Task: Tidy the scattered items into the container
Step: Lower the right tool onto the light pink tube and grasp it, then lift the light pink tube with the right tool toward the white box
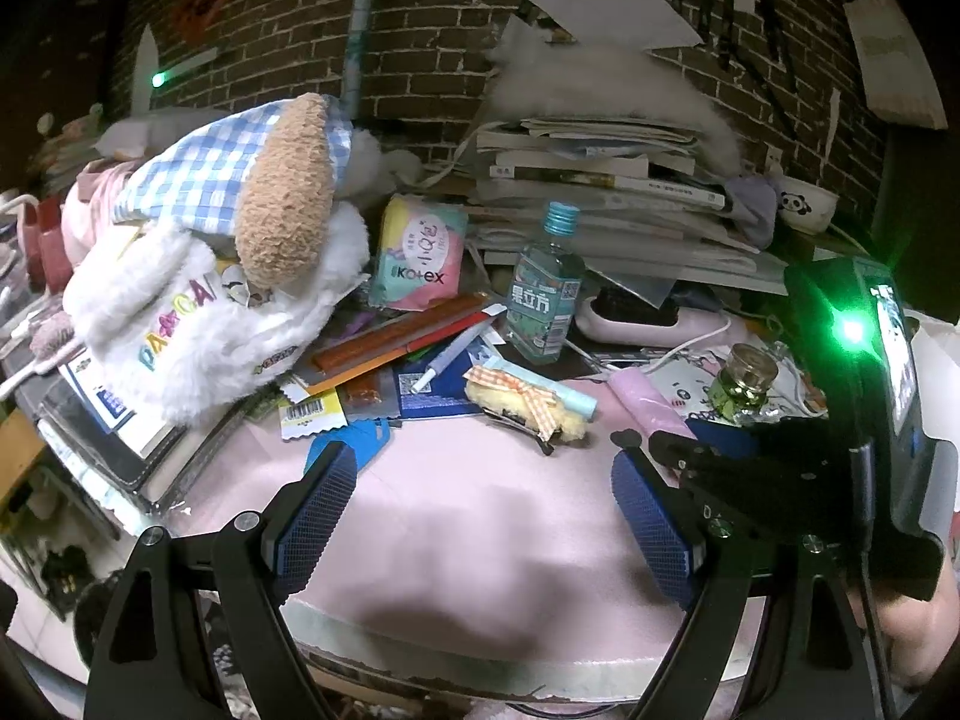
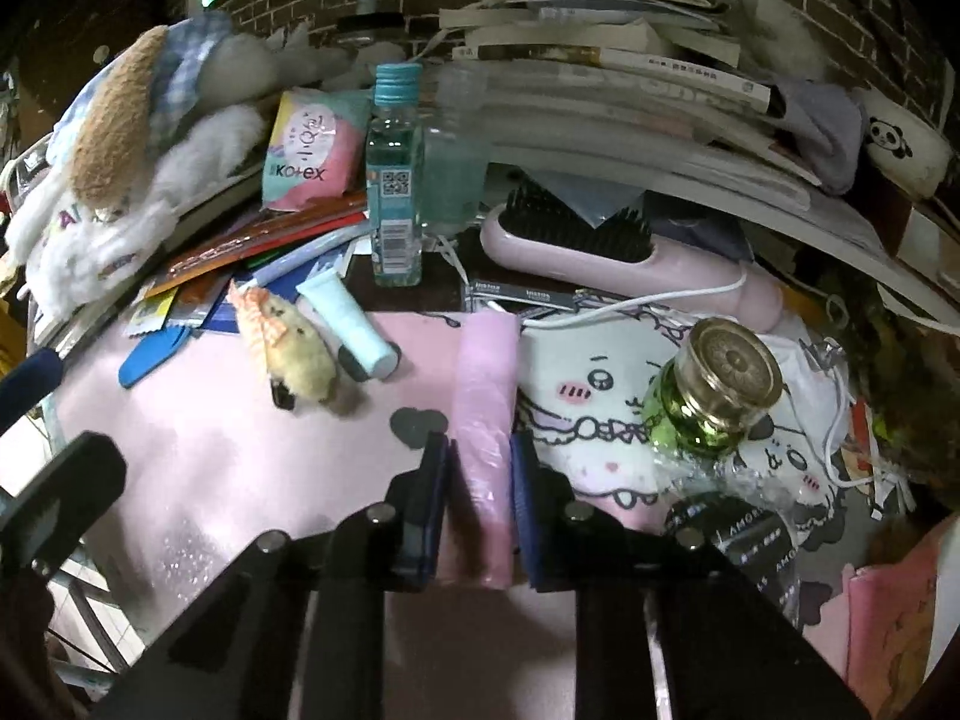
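My right gripper [image 2: 480, 447] is shut on a pink plastic roll [image 2: 486, 372] that lies on the pink mat [image 2: 240, 468]. In the left wrist view that roll [image 1: 639, 396] shows just beyond the right gripper [image 1: 672, 447]. My left gripper [image 1: 480, 456] hangs open over bare mat [image 1: 468, 516], holding nothing. Ahead of it lie a yellow fuzzy hair clip with an orange checked bow [image 1: 528, 402] [image 2: 288, 342] and a pale blue tube [image 2: 354, 324]. A green glass bottle with a gold cap [image 2: 714, 396] [image 1: 741, 384] sits right of the roll.
A teal bottle [image 1: 543, 294] and a Kotex pack [image 1: 420, 252] stand behind the loose cards and pens. Plush toys [image 1: 240, 252] pile at the left. A tall book stack [image 1: 600, 192] overhangs a pink hairbrush [image 2: 600, 252]. The table's front edge [image 1: 480, 660] is near.
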Action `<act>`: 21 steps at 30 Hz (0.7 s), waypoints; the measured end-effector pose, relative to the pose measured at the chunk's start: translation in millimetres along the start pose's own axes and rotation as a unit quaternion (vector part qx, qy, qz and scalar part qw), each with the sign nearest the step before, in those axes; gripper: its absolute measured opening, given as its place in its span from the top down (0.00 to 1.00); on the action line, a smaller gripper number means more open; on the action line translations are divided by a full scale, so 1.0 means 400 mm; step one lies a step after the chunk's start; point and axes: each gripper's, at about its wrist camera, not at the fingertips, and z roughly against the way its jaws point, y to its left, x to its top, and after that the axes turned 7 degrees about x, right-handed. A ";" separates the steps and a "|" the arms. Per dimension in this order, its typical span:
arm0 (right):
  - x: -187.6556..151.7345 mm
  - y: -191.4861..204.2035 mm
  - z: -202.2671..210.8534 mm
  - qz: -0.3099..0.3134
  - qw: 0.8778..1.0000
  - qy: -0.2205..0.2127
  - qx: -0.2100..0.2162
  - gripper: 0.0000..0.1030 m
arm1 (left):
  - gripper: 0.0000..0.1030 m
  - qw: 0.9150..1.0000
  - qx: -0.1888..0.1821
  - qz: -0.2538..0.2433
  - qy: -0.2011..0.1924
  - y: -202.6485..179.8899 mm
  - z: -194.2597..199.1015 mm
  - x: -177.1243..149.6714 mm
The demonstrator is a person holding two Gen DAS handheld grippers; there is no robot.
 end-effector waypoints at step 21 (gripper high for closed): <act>-0.146 0.021 0.125 -0.002 0.999 -0.035 0.028 0.89 | 0.17 1.000 -0.004 0.000 0.006 -0.016 0.015 -0.008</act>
